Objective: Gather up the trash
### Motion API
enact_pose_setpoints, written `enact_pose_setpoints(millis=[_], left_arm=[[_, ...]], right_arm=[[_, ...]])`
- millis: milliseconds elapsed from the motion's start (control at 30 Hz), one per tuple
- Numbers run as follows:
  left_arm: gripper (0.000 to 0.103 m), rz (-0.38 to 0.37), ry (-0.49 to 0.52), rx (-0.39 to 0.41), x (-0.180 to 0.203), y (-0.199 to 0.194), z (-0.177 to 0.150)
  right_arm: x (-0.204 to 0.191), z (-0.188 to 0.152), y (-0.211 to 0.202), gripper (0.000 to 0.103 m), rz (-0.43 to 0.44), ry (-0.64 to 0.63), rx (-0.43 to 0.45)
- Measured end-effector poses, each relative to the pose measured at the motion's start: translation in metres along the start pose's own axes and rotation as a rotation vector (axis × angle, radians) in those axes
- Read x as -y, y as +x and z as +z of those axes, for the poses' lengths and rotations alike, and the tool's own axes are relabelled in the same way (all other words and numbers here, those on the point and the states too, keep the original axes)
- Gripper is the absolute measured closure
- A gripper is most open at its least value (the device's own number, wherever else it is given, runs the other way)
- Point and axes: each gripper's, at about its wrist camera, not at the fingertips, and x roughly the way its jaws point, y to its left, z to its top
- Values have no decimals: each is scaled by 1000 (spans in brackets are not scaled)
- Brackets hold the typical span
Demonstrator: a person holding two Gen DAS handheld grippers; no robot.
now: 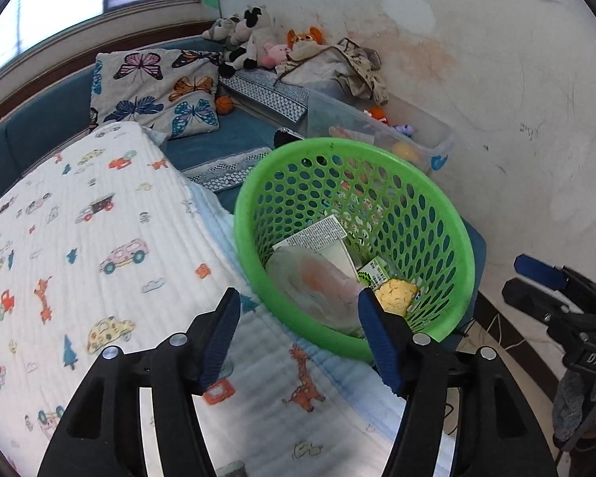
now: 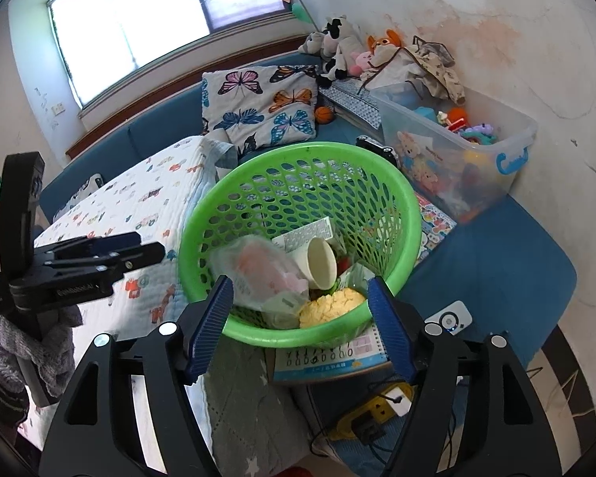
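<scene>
The basket (image 2: 298,198) sits at frame centre, on the bed; inside it lie a paper cup (image 2: 321,256), a plastic bag (image 2: 258,274) to its left and a crumpled wad (image 2: 329,307) below; the quilt (image 2: 139,206) spreads left; the toy bin (image 2: 457,151) stands upper right; the butterfly pillow (image 2: 258,107) lies behind.

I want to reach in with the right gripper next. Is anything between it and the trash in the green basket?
Nothing visible blocks it. The right gripper is open at the near rim of the green basket, and the paper cup and plastic bag lie uncovered.
</scene>
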Motion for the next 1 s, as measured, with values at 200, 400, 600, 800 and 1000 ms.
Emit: enact_pose_setpoints(millis=[200, 400, 600, 800, 1000], left_arm=[[34, 47, -17, 55, -9, -33, -8], [26, 89, -49, 108, -25, -65, -19], [18, 159, -61, 142, -37, -91, -33], [11, 227, -80, 162, -47, -115, -54], [9, 252, -155, 175, -65, -139, -74]], right_arm=[[-14, -8, -9, 26, 12, -10, 10], [-35, -15, -17, 22, 11, -35, 16], [-57, -19, -20, 19, 27, -56, 9], [-81, -23, -25, 19, 39, -95, 16], [-107, -29, -33, 15, 44, -137, 24]])
